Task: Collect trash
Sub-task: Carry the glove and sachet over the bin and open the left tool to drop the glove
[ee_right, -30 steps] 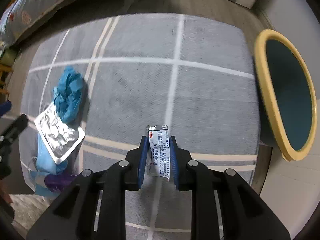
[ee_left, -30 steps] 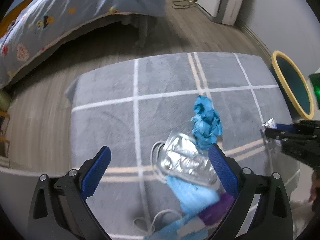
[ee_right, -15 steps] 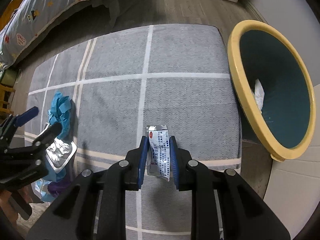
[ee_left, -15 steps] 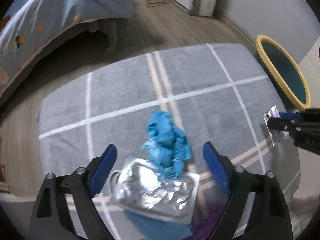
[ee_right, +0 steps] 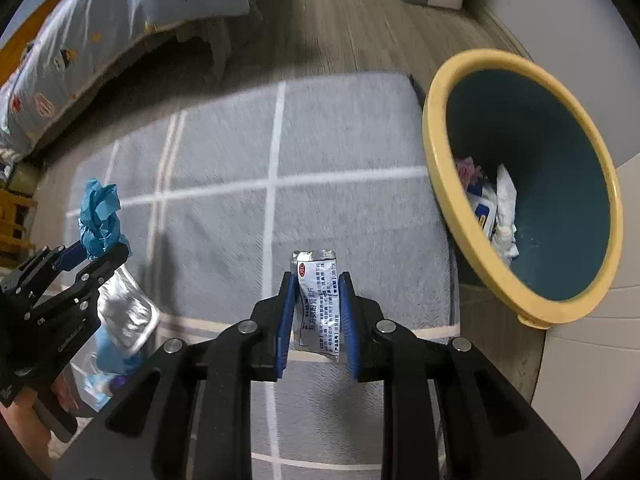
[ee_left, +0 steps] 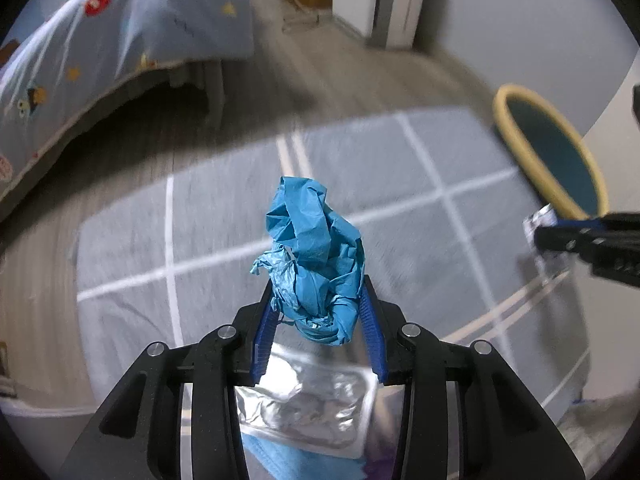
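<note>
Already, in the left wrist view, the left gripper has just been closing its jaws, and the 2 blue pads now pinch a crumpled blue glove about halfway shut, the wad standing up above the fingertips over the grey rug. Beneath it lies a silver blister pack, not yet collected, and the yellow-rimmed bin sits off to the right past the rug's edge. From the right wrist view, the right gripper is nearly closed on a foil sachet, held upright between its pads, with the bin just beside the rug and already holding several scraps. Risk seems to lie mostly with the glove: it is soft and held only at its lower end, so it could slip out on the way over and fall short of the rim. The thin sachet might likewise flutter aside if let go before it is over the bin's mouth.
</note>
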Motion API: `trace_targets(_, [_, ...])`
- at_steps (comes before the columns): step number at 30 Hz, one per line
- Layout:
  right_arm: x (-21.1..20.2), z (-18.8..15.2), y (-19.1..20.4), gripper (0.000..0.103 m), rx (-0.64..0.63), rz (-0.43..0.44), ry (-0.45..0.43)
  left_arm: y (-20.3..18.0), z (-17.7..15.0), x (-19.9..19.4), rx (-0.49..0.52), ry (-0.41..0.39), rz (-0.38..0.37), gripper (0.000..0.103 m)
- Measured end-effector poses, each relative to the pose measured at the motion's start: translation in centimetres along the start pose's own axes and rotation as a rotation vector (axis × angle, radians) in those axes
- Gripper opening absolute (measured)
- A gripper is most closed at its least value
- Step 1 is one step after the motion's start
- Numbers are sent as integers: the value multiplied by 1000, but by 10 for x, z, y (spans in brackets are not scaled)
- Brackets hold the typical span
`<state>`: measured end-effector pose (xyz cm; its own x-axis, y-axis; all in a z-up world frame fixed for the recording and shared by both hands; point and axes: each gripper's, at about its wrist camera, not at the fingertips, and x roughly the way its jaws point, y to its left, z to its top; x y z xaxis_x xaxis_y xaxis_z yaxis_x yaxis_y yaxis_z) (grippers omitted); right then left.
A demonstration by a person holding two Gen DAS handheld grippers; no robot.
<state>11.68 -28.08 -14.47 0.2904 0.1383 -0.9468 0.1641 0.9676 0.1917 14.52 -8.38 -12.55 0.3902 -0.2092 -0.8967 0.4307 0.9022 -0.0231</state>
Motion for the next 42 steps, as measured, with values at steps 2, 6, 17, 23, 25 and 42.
trace_targets(2, [-14, 5, -2, 22, 9, 22, -38, -5, 6, -13, 8, -41, -9, 41])
trace_targets(6, [-43, 14, -10, 22, 12, 32, -108, -24, 17, -30, 26, -90, -38, 41])
trace_targets(17, [-116, 31, -79, 22, 75, -3, -261, -84, 46, -49, 124, -122, -100, 41])
trace_targets(23, [-141, 28, -129, 22, 116, -63, -316, -134, 66, -52, 243, -140, -105, 41])
trace_targets(25, [-145, 28, -145, 22, 126, -93, -327, -147, 72, -49, 269, -134, -118, 41])
trace_targets(42, [-96, 32, -208, 22, 205, -141, -232, -264, 87, -9, 398, -80, -266, 41])
